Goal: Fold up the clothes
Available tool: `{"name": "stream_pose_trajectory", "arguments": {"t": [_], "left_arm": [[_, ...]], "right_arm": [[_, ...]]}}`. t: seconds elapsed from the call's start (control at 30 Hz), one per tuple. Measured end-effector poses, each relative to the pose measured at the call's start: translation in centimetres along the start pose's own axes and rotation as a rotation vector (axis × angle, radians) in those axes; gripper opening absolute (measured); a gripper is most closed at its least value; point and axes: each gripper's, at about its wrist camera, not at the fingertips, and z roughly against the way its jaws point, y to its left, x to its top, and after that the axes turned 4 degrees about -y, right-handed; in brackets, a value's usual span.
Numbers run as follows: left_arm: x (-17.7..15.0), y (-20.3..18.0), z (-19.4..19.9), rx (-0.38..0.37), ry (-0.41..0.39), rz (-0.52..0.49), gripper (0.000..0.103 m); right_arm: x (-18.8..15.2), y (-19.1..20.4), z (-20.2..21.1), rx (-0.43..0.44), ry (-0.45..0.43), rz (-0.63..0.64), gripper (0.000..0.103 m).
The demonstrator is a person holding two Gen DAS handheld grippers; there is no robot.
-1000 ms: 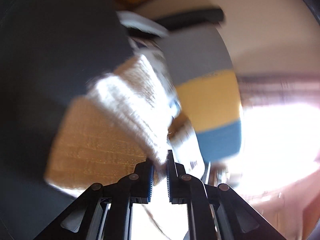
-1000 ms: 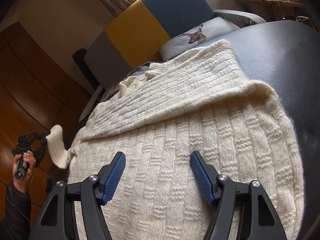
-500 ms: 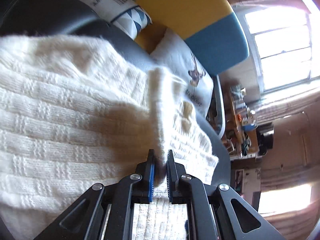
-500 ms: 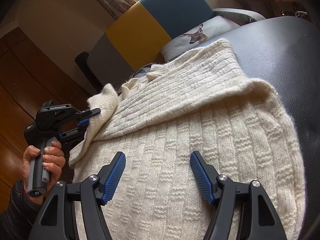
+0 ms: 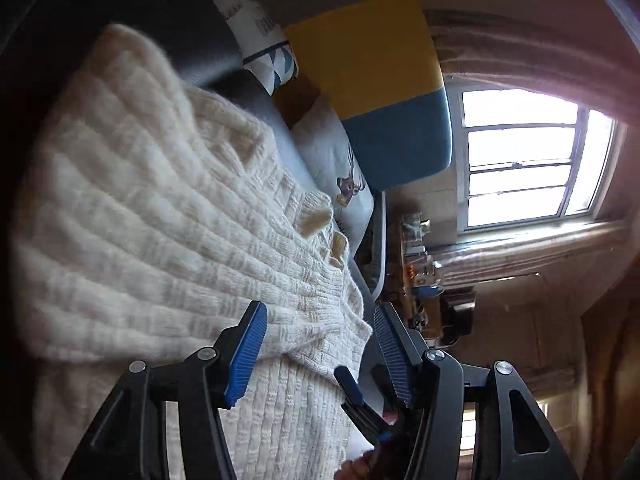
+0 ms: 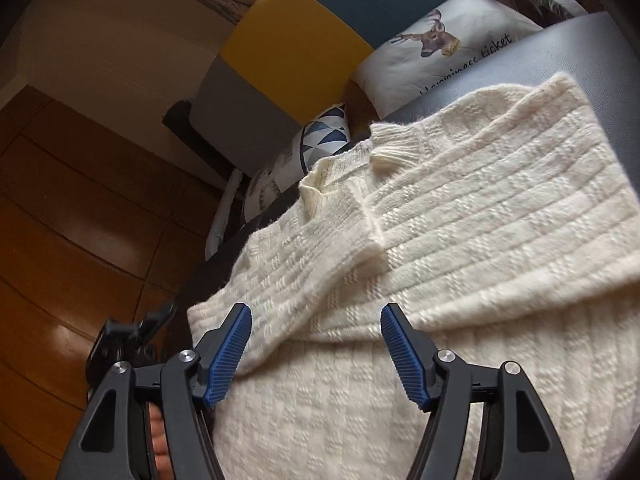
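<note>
From the left wrist we look along the fingers, rolled sideways, close over the sweater (image 5: 160, 240). From the right wrist we look upright, equally near. Both views share the sweater and the deer cushion (image 6: 440, 48).

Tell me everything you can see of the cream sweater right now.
The cream sweater is a chunky knit with ribbed and basket-weave bands, fuzzy, looks like wool. It lies flat on the dark padded surface, both sleeves folded across the body; the left sleeve lies on top, its ribbed cuff near the neck. The ribbed collar points toward the cushions. Both grippers, left and right, hover open over it; neither grips it.
</note>
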Motion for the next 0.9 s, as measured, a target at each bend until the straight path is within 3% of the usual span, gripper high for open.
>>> {"name": "stream_pose_trajectory", "arguments": {"t": [0.2,0.33,0.47,0.63,0.9], "left_arm": [[-0.2,4.3,4.8,-0.045,-0.037,0.099,0.057],[-1.0,5.4,6.2,-0.052,-0.019,0.117,0.057],[-1.8,5.6,6.7,-0.102,-0.039,0.147,0.057],[-2.8,5.3,6.0,-0.127,-0.043,0.170,0.057],[-4.2,4.2,4.0,-0.100,-0.023,0.162,0.057]], "right_arm": [[0.1,-1.7,-3.3,0.017,-0.018,-0.197,0.063],[0.4,-1.4,-4.4,0.042,-0.065,-0.206,0.040],[0.4,-1.2,-6.6,0.023,-0.064,-0.196,0.040],[-0.7,0.5,-6.9,0.006,-0.103,-0.015,0.048],[-0.6,3.7,-8.5,-0.161,0.040,0.266,0.048]]}}
